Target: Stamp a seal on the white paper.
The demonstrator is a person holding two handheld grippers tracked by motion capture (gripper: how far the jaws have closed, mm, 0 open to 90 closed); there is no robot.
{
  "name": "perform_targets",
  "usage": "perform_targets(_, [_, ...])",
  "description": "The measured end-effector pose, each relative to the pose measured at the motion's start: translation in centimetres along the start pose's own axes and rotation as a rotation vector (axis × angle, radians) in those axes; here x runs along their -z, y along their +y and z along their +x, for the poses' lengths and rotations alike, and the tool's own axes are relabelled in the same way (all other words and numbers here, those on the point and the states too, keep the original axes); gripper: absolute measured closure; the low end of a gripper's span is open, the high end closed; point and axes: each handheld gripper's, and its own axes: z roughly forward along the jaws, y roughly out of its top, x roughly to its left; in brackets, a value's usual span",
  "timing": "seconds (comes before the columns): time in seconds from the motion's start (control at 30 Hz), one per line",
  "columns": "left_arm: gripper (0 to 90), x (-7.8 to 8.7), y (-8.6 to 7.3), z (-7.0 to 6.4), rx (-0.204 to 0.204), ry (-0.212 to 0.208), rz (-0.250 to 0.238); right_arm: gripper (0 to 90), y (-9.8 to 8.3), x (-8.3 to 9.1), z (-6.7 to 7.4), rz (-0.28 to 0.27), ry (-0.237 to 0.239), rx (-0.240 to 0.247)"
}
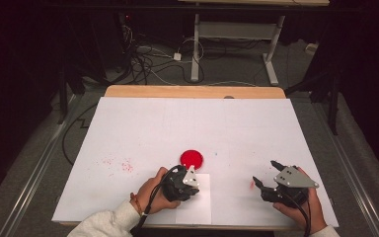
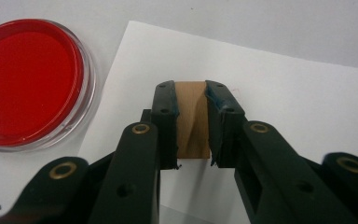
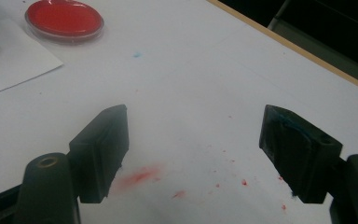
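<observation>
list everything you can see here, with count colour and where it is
wooden block: 1, light brown, clamped between the left gripper's jaws, over the paper sheet
ink pad: 1, red in a clear round dish, mid table beside the sheet
paper sheet: 1, white, near edge of the table
table cover: 1, white, over the wooden table top
red ink marks: several, red, left part of the cover and by the right gripper
desk frame: 1, white, on the floor behind the table
left gripper: 1, black, shut on the block
right gripper: 1, black, jaws open, holding nothing
</observation>
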Motion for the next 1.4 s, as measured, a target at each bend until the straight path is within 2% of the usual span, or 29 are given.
perform_targets(0.2, [73.6, -0.07, 0.02, 0.16, 0.015, -0.011, 0.005, 24.1, 0.03, 0.02, 0.03, -0.001, -0.002, -0.001])
perform_targets(0.3, [73.6, -0.1, -0.04, 0.38, 0.039, -0.028, -0.002, 24.1, 0.02, 0.01, 0.03, 0.0, -0.001, -0.002])
perform_targets(0.97, [73.6, -0.2, 0.3, 0.46, 0.051, -0.033, 0.026, 24.2, 0.05, -0.11, 0.09, 0.004, 0.005, 0.006])
perform_targets(1.3, [73.5, -0.29, 0.53, 0.09, 0.03, -0.008, 0.045, 24.1, 0.07, -0.15, 0.11, 0.005, 0.004, 0.003])
perform_targets(1.4, [73.5, -0.31, 0.49, 0.19, 0.034, -0.013, 0.044, 24.2, 0.07, -0.14, 0.12, 0.006, 0.005, 0.006])
